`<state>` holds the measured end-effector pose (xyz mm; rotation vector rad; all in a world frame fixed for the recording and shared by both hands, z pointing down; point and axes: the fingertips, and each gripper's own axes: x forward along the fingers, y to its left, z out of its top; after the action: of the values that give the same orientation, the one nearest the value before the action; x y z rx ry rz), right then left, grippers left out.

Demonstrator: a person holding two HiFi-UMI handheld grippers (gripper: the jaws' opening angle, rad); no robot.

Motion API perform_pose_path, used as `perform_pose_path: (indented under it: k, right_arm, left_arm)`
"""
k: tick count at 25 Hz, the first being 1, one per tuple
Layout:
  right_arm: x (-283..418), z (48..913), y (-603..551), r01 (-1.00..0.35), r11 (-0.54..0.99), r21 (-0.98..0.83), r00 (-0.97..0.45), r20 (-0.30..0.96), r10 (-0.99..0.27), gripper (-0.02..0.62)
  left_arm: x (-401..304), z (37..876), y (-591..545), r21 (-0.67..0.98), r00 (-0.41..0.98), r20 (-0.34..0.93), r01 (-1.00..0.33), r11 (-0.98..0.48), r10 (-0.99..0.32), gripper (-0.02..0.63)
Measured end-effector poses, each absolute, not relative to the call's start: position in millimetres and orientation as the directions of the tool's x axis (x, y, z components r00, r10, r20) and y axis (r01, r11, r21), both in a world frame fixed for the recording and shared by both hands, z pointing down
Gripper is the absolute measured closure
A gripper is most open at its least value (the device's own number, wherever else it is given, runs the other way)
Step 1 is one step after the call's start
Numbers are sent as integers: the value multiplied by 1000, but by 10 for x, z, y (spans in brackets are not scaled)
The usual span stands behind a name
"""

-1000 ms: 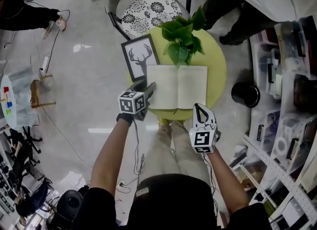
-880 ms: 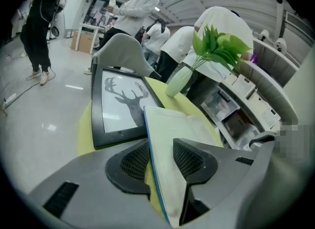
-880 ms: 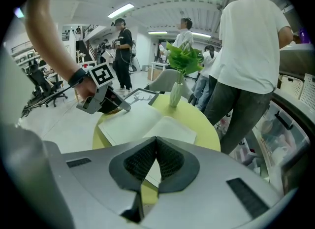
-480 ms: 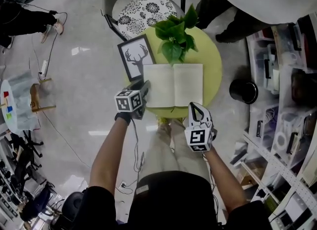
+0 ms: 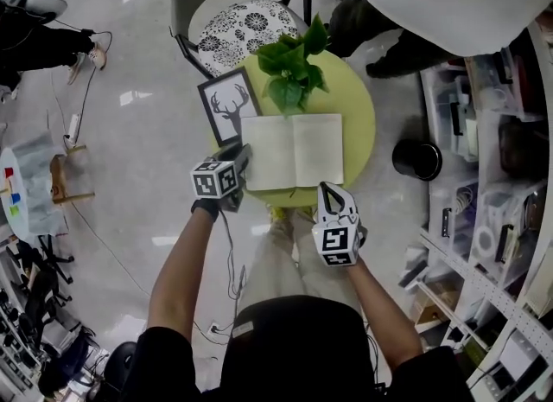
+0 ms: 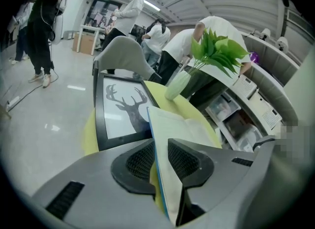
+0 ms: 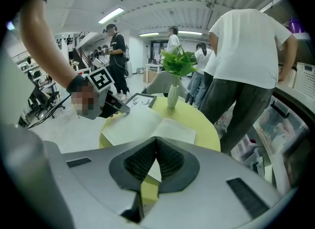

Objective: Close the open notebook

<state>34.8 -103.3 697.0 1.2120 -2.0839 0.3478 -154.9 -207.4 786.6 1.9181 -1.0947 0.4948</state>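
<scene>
The open notebook [image 5: 292, 151] lies flat on the round yellow-green table [image 5: 356, 115], blank pages up. My left gripper [image 5: 240, 155] is at its left edge. In the left gripper view the jaws have just been closing, and the left gripper [image 6: 160, 144] now pinches the notebook's blue-edged left cover [image 6: 182, 124] between its pads. My right gripper [image 5: 331, 191] hangs at the table's near edge, shut with nothing in it. In the right gripper view the right gripper [image 7: 156, 144] points at the notebook [image 7: 142, 122].
A framed deer picture [image 5: 229, 105] and a potted plant [image 5: 289, 67] stand just behind the notebook. A patterned chair [image 5: 242, 24] is beyond the table. A black bin [image 5: 416, 159] and shelves [image 5: 492, 175] are on the right. A person in white [image 5: 449, 3] stands nearby.
The head camera has shifted, so everything sits a little higher and further left. Both grippers keep their places beside the notebook, which still lies open.
</scene>
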Motion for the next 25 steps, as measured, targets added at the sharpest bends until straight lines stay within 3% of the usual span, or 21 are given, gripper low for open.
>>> perform_pose_path:
  k: [25]
  right_arm:
    - [611, 6699, -1048, -844, 513, 154, -295, 667, -684, 595]
  left_arm:
    - [-1418, 7505, -2059, 486, 519, 663, -846, -217, -539, 541]
